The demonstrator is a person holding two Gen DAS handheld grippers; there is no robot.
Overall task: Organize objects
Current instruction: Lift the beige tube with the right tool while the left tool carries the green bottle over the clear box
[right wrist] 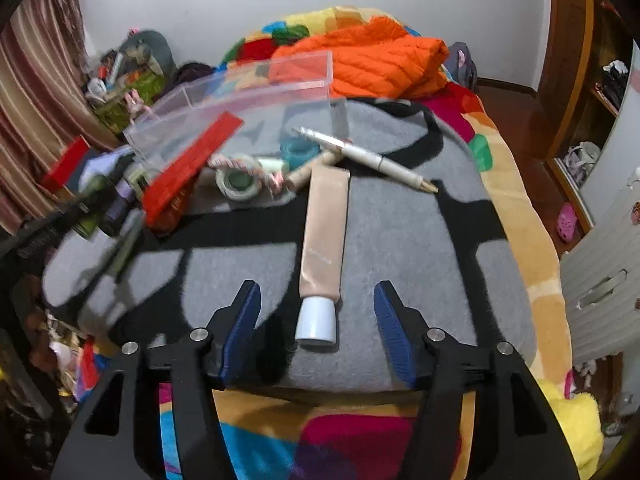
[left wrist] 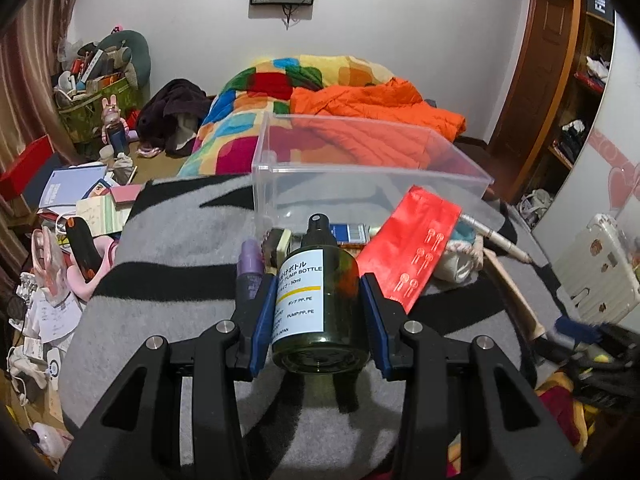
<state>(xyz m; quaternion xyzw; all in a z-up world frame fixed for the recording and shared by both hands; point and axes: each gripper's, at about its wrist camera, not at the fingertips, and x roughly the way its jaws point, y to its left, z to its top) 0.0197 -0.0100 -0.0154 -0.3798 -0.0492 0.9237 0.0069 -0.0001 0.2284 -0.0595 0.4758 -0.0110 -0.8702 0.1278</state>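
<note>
1. Pump bottle [left wrist: 320,312], dark green with a white label, sits clamped between the blue pads [left wrist: 260,328] of the left gripper [left wrist: 318,320], its black nozzle aimed toward the clear plastic box [left wrist: 360,168].
2. Just beyond it lie a purple bottle [left wrist: 251,268] and a red packet [left wrist: 408,252], on the grey and black blanket [left wrist: 172,248].
3. Over on the right, the right gripper [right wrist: 318,328] hangs with fingers spread wide either side of a beige tube [right wrist: 324,232], its white cap [right wrist: 317,322] nearest, not touching.
4. Past the tube, a white pen [right wrist: 368,158] lies slantwise near a tape roll [right wrist: 238,182].
</note>
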